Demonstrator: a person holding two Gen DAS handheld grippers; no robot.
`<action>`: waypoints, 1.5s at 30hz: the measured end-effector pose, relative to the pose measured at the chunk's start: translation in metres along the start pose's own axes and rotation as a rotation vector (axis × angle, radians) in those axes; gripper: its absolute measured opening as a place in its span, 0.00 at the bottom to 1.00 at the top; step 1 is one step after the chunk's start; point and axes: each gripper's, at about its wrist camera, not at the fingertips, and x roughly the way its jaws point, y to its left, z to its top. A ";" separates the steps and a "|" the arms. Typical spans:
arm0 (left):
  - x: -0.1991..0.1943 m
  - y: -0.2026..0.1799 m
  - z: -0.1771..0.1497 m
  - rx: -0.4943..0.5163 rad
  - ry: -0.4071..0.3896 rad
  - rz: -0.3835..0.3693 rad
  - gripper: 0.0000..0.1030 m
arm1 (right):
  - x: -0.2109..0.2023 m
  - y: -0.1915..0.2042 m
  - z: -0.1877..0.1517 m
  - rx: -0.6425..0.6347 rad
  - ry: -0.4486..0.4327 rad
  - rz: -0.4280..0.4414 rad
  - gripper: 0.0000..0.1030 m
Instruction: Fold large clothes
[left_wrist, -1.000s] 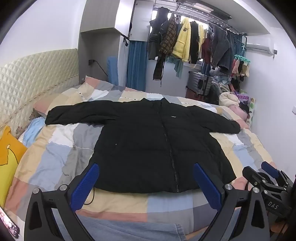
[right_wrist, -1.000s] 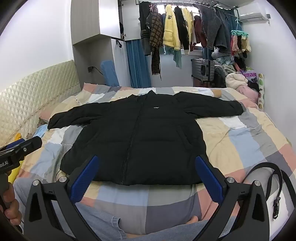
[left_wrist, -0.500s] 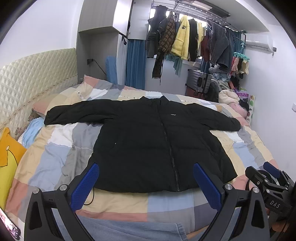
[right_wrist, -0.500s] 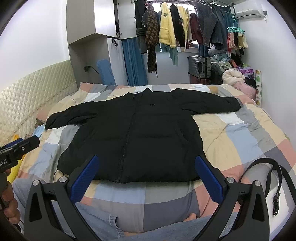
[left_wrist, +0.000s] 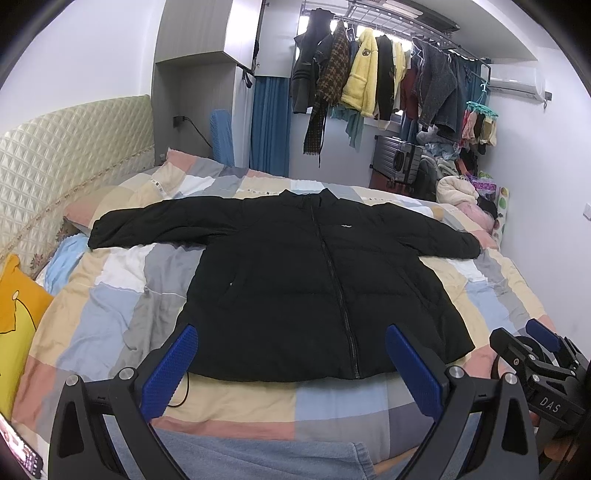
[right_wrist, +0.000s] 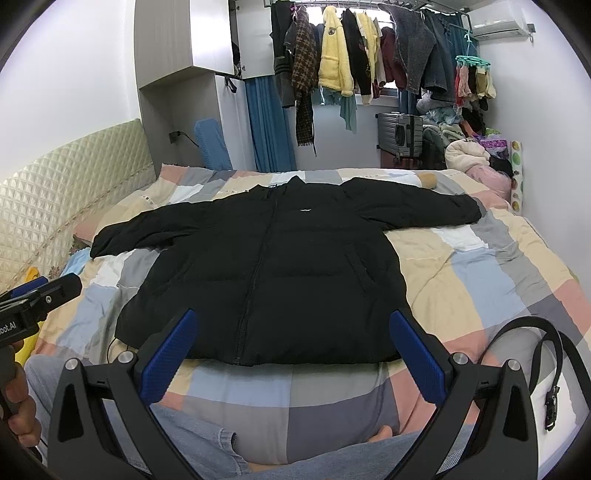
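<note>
Held the left gripper (left_wrist: 291, 334) up with its two blue pads (left_wrist: 170, 369) far apart and nothing between them. Held the right gripper (right_wrist: 292, 317) the same way, pads spread wide, gripping nothing. Pointed both across the near edge of the bed (left_wrist: 110, 314), just short of the bottom hem of the black jacket (left_wrist: 314, 280). Glimpsed the left hand (right_wrist: 14, 406) at the left edge of the right camera's view, wrapped around a gripper handle.

Found the jacket lying flat on the checked quilt (right_wrist: 480, 288), front side up and zipped. Spread out both sleeves, one to each side. Pointed the collar at the far wall and the hem at the grippers. Showed a small white tag (right_wrist: 305, 210) on the chest.

Noticed legs in grey-blue trousers (right_wrist: 184, 435) below the grippers, at the near edge of the bed. Saw a thin black cable (left_wrist: 184, 387) by the left corner of the hem. Left a black belt (right_wrist: 546, 350) on the quilt at the right, apart from the jacket. Spotted a yellow pillow (left_wrist: 14, 314) and a padded headboard (left_wrist: 66, 155) on the left. Hung lots of clothes (left_wrist: 369, 85) on a rail at the back, above a grey suitcase (left_wrist: 397, 162).
</note>
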 end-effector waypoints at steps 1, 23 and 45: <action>0.000 0.000 0.000 -0.003 0.000 -0.001 1.00 | -0.001 0.001 0.001 0.001 -0.001 0.000 1.00; -0.002 -0.003 -0.006 0.010 -0.004 0.018 1.00 | 0.002 -0.001 -0.004 0.019 -0.005 -0.016 1.00; -0.007 -0.003 -0.001 0.004 -0.009 -0.005 1.00 | -0.002 -0.009 0.002 0.072 0.008 0.031 1.00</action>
